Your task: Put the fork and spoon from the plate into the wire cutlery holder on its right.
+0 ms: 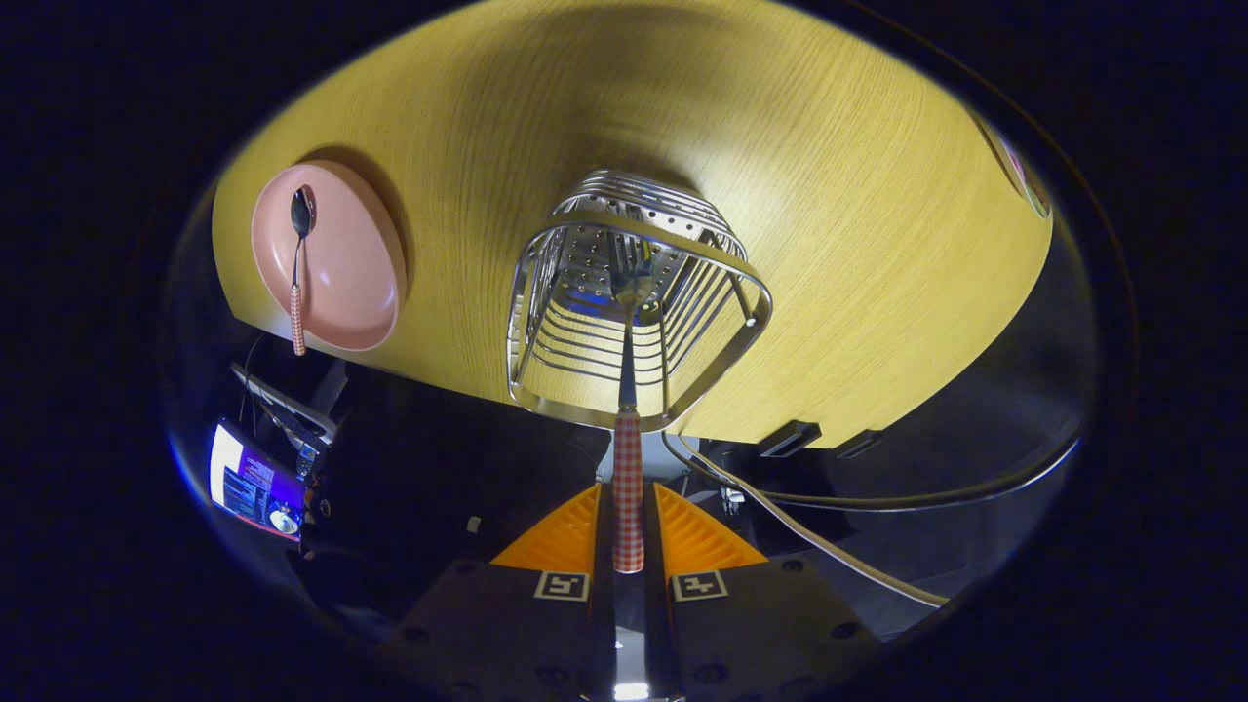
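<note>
My gripper (628,507) looks straight down and is shut on the fork (628,458) by its red-and-white checked handle. The fork's metal shaft runs ahead of the fingers into the wire cutlery holder (531,292), and its head sits low inside, near the perforated bottom. The holder stands upright on the wooden table, close to the table's near edge. Left of the holder lies the pink plate (356,263). The spoon (297,273) rests on the plate, bowl on the plate, its checked handle sticking out over the rim and the table's edge.
The wooden table (829,195) stretches beyond the holder. Part of a round object (1024,175) sits at its far right edge. Below the table's near edge run cables (809,531), and a lit screen (253,483) stands at the lower left.
</note>
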`<state>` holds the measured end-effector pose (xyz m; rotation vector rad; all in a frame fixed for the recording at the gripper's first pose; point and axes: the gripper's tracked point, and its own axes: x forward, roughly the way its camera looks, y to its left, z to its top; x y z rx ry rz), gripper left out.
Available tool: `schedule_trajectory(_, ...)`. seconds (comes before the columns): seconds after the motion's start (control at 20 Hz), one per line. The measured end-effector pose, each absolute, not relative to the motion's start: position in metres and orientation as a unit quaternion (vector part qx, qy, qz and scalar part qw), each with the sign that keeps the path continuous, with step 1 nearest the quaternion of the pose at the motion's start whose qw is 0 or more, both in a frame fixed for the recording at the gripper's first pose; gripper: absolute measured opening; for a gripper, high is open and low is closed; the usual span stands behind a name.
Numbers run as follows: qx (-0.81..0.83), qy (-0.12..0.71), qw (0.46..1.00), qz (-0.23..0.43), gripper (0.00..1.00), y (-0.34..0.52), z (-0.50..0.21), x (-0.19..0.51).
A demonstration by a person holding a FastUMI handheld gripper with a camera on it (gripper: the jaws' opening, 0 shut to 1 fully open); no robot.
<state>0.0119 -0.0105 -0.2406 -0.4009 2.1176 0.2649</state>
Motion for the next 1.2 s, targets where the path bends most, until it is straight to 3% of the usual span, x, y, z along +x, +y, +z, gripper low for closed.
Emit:
schedule_trajectory(0.2,-0.156,0.847,0.491,0.133,0.19,-0.005,-0.237,0.014)
schedule_trajectory(0.4,-0.13,0.786,0.573,0.191,0.19,0.012,-0.218,0.025)
schedule_trajectory(0.55,-0.098,0.726,0.646,0.214,0.36,0.027,-0.194,0.033)
schedule_trajectory(0.8,0.02,0.627,0.742,0.237,0.47,0.094,-0.165,0.031)
schedule_trajectory(1.0,0.128,0.623,0.725,0.263,0.5,0.181,-0.173,-0.011)
schedule_trajectory(1.2,0.161,0.648,0.701,0.251,0.5,0.254,-0.228,-0.033)
